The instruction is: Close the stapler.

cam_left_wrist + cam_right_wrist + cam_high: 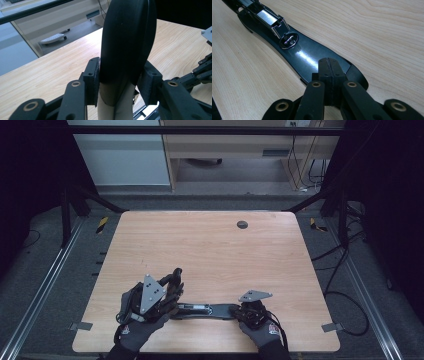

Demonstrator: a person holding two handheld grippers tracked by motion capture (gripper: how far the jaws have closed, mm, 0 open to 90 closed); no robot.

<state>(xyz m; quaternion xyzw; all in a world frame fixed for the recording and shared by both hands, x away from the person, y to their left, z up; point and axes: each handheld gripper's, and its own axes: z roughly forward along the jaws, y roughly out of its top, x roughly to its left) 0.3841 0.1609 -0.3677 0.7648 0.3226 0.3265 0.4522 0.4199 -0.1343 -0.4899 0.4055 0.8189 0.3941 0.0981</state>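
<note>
- Wooden desk (210,250) carries one long black device (202,310).
- My right tool (328,75), clenched empty, pins its end.
- My left tool (120,82) grasps a black cover (125,45); refitting remains, I judge.

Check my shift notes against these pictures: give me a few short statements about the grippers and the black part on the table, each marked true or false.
1. The right gripper has its jaws closed together, pressing down on the end of the long black part. True.
2. The left gripper is empty. False: a black curved piece stands between its pads.
3. The long black part lies flat on the wooden table. True.
4. The black curved piece is red underneath. False: its lower end is pale cream.
5. A bowl stands at the table's far edge. False: a small dark round spot sits there.
</note>
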